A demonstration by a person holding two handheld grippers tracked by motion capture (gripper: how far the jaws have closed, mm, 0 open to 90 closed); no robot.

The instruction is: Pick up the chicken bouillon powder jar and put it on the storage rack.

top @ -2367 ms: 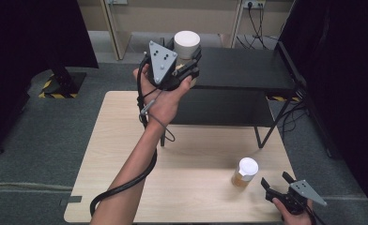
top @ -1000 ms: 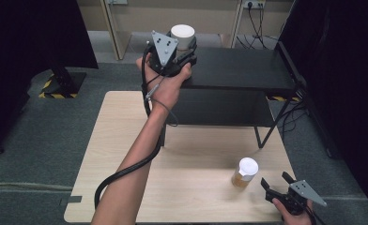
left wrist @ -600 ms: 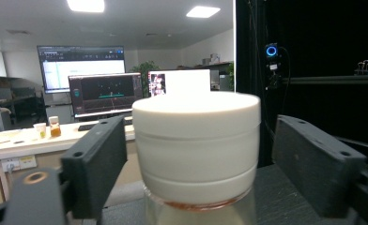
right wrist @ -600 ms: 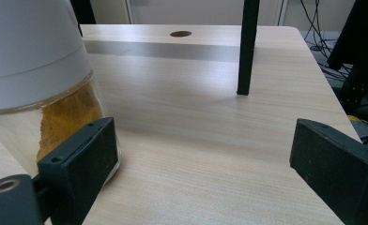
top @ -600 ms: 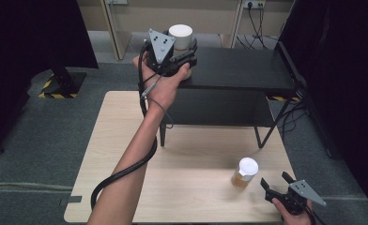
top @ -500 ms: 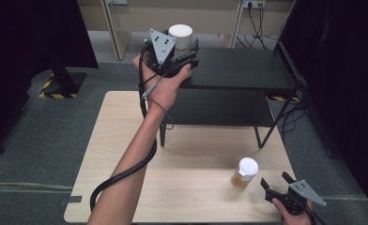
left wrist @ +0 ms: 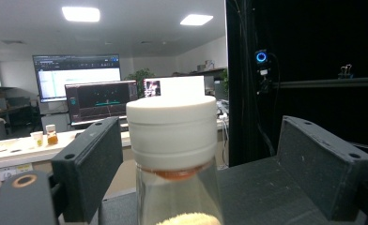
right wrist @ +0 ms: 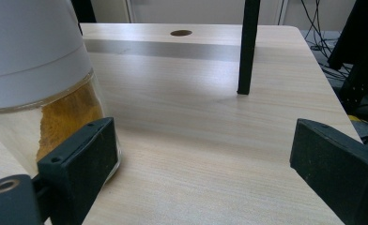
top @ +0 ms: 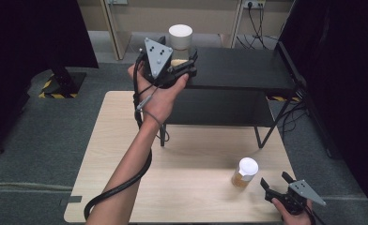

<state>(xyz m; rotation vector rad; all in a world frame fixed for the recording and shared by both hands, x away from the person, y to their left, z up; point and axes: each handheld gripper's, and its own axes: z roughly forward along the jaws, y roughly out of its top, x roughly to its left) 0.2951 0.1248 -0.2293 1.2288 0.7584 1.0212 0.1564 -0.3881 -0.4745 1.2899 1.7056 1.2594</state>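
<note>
A glass jar with a white lid and pale powder inside stands on the black raised shelf. My left gripper is level at the shelf's left end with the jar between its jaws. The jaws have just been opening and the pads stand off the glass, with a wide gap on the right side. A second white-lidded jar holding orange powder stands on the wooden table. My right gripper rests open just right of it, its left jaw beside the jar.
The shelf's black legs come down onto the table's far half. A black cable trails from the left gripper along the forearm. Dark curtains hang to both sides, and cables lie on the floor behind the shelf.
The left gripper's jaws have opened off the jar, which stays standing on the shelf, and the gripper has drawn back a little toward the near side. The right gripper has not moved.
</note>
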